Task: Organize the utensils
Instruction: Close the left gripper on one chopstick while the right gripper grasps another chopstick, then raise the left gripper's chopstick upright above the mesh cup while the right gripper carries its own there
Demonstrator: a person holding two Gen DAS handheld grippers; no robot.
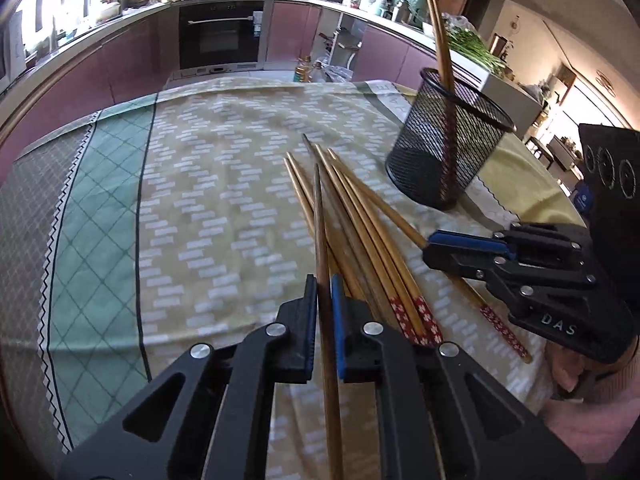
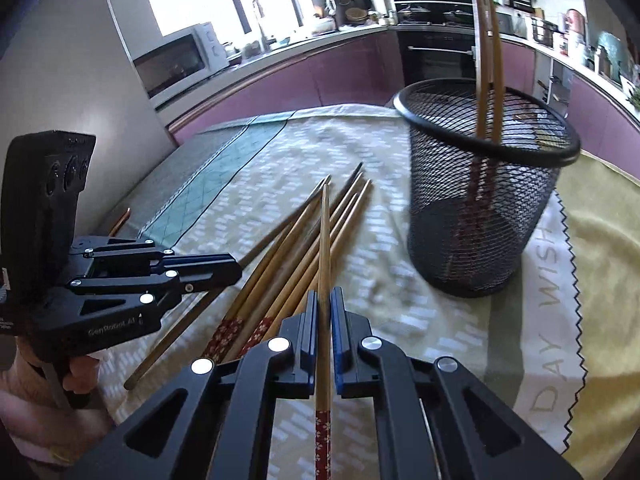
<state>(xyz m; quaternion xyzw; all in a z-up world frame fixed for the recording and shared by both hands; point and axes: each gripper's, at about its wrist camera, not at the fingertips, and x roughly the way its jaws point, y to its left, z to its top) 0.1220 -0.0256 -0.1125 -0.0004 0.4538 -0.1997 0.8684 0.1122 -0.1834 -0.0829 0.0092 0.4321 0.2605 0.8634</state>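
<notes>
Both claws clamped on one chopstick each, left gripper (image 1: 324, 300) on the dark chopstick (image 1: 320, 216), right gripper (image 2: 325, 312) on a red-patterned chopstick (image 2: 324, 248), mesh holder (image 2: 484, 184) at 1 o'clock, likely the drop target.

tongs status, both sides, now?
Left tongs: closed on a dark brown chopstick.
Right tongs: closed on a light chopstick with a red patterned end.

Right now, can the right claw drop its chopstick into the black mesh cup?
Probably yes: the right claw grips a chopstick, and the mesh cup stands open-topped just ahead, nothing between.
</notes>
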